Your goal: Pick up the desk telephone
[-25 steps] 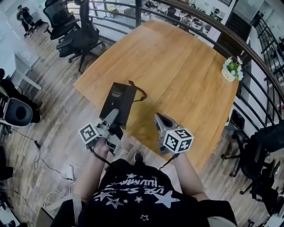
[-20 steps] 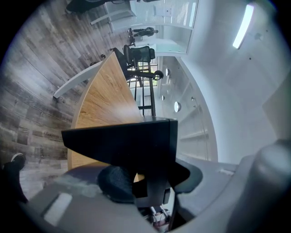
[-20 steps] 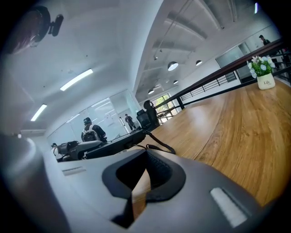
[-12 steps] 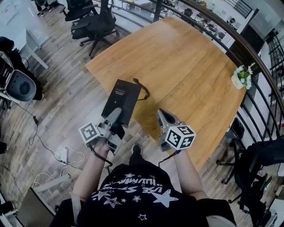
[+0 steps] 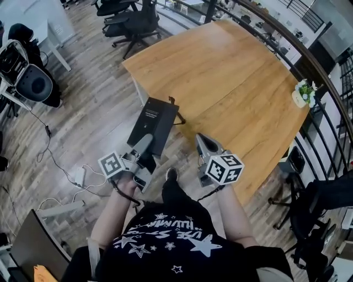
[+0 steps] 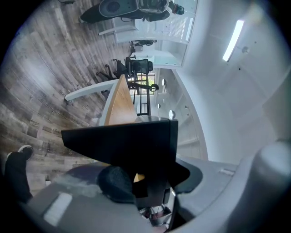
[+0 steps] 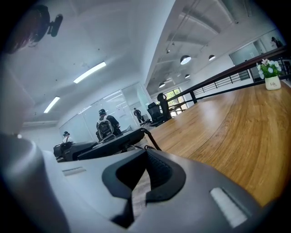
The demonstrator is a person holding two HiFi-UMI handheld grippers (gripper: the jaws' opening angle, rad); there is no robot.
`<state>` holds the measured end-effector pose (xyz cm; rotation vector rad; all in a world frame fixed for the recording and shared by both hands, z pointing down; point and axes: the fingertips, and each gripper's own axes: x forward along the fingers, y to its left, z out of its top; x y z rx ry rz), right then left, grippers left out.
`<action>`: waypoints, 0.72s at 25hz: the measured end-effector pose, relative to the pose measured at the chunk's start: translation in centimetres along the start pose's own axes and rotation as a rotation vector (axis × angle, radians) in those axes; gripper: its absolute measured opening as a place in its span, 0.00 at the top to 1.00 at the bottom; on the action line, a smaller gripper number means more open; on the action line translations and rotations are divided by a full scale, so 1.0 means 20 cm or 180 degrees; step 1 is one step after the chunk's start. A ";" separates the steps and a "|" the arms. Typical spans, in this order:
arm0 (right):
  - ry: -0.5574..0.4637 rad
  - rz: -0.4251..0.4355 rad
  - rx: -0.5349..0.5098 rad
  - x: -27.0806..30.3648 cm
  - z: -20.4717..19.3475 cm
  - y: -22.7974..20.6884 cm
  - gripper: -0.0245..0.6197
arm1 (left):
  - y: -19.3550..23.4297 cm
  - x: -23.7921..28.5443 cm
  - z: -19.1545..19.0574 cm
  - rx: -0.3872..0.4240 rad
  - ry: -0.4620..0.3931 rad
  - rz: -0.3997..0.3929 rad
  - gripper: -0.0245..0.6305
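Observation:
The desk telephone (image 5: 155,122) is a flat black slab with a looped cord at its far end. My left gripper (image 5: 144,142) is shut on its near edge and holds it roughly level above the wooden floor, just off the table's near corner. In the left gripper view the telephone (image 6: 122,141) fills the space between the jaws of the left gripper (image 6: 136,179). My right gripper (image 5: 202,140) hangs beside it at the right, shut and with nothing in it. The right gripper view shows the right gripper (image 7: 138,182) with its jaws together and the telephone (image 7: 113,143) to its left.
The wooden table (image 5: 220,71) stretches away to the upper right, with a small potted plant (image 5: 301,93) near its far edge. A black railing curves behind it. Office chairs (image 5: 132,16) stand at the top left. A power strip and cables (image 5: 79,176) lie on the floor at the left.
Both grippers and the person have drawn back from the table. The telephone, earlier over the table's near edge, now hangs over the floor. The left gripper's hold is unchanged.

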<state>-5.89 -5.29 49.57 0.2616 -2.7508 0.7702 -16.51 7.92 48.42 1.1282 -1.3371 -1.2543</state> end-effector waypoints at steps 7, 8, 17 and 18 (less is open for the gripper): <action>0.0055 0.0060 0.0024 -0.20 -0.19 0.17 0.96 | 0.00 -0.34 -0.16 -0.0008 -0.0117 -0.0017 0.68; 0.0059 0.0069 0.0031 -0.23 -0.20 0.18 0.96 | -0.01 -0.37 -0.18 -0.0006 -0.0126 -0.0003 0.68; 0.0082 0.0098 0.0086 -0.40 -0.32 0.36 0.96 | -0.02 -0.62 -0.30 0.0088 -0.0143 0.0139 0.68; 0.0082 0.0099 0.0085 -0.42 -0.34 0.38 0.96 | -0.02 -0.65 -0.30 0.0127 -0.0138 0.0145 0.68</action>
